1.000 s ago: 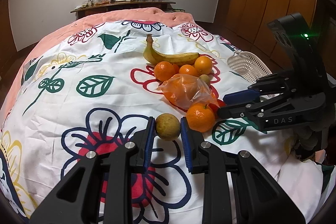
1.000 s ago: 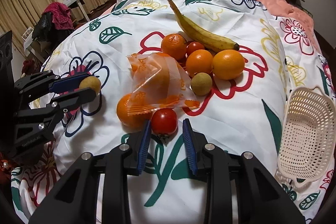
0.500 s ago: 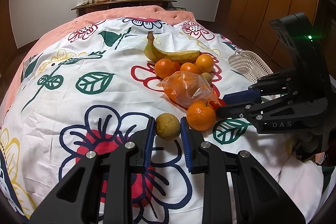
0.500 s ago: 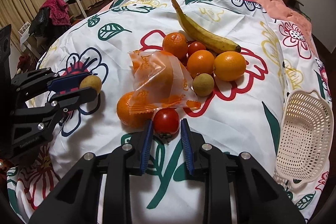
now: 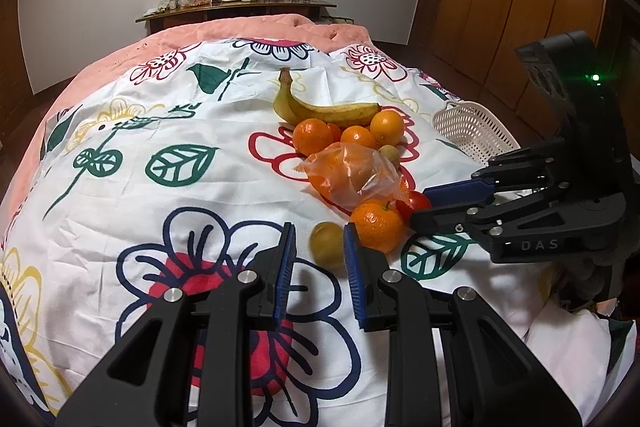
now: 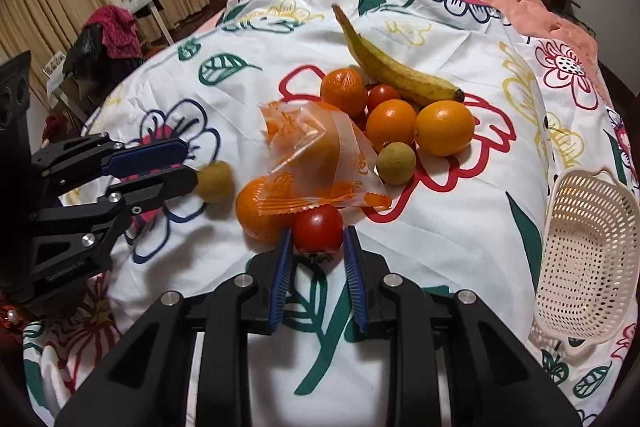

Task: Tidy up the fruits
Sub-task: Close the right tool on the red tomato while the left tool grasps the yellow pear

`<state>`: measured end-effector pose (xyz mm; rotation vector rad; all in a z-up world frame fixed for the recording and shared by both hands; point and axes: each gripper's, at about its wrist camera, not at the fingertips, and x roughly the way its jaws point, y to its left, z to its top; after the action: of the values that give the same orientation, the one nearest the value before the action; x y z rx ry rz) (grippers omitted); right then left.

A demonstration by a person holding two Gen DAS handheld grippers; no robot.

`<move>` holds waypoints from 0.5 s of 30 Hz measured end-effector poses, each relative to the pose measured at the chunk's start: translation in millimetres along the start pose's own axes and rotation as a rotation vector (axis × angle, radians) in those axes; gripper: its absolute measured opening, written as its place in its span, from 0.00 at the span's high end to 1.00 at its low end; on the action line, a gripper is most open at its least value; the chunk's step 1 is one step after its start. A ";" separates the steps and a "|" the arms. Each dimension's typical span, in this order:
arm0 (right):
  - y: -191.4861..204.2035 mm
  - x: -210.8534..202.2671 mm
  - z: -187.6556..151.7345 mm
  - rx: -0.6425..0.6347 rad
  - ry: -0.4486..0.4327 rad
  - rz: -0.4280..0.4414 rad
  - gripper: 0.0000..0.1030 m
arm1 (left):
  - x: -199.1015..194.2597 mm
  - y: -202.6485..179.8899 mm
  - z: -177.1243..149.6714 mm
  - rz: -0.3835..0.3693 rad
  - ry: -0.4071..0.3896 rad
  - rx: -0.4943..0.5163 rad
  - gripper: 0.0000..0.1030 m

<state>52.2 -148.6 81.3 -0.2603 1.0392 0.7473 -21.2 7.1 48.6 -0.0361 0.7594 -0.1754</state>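
A heap of fruit lies on the flowered bedsheet: a banana (image 6: 394, 69), several oranges (image 6: 444, 127), a small brown-green fruit (image 6: 396, 163) and a plastic bag (image 6: 316, 163) with fruit inside. My left gripper (image 5: 318, 247) is open; a blurred yellow-green fruit (image 5: 327, 243) sits between its fingertips, touching only the right pad, next to an orange (image 5: 377, 225). My right gripper (image 6: 318, 247) is shut on a red tomato (image 6: 319, 229), also seen in the left wrist view (image 5: 416, 202).
A cream plastic basket (image 6: 586, 251) lies on the sheet at the right, empty; it also shows in the left wrist view (image 5: 472, 131). A pink blanket (image 5: 248, 31) covers the far end of the bed. A shelf with small items (image 5: 240, 1) stands against the wall.
My left gripper has opened and let go of the yellow-green fruit, which now looks blurred. My right gripper has closed onto the red tomato.
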 end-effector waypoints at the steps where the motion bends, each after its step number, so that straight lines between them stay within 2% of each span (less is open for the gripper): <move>1: -0.1 -2.8 -0.6 0.004 -0.007 0.001 0.75 | -0.3 -0.5 0.4 0.001 -0.001 0.002 0.75; 4: -1.2 -10.7 -3.6 0.012 -0.026 0.003 0.75 | 2.0 -1.4 0.7 0.002 0.007 0.002 0.76; 6: -4.9 -14.5 -5.4 0.024 -0.035 0.005 0.80 | 3.9 -2.5 0.6 0.002 0.009 0.007 0.75; 11: -16.0 -22.9 -7.2 0.068 -0.064 0.018 0.80 | 16.1 -8.1 -1.6 -0.011 0.039 0.028 0.74; 15: -20.9 -16.1 -8.2 0.097 -0.038 0.077 0.78 | 22.5 -6.8 -1.8 -0.030 0.047 0.024 0.74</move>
<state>55.8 -175.1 87.9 -0.1235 1.0508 0.7659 -7.5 -3.4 32.6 -0.0207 0.8042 -0.2149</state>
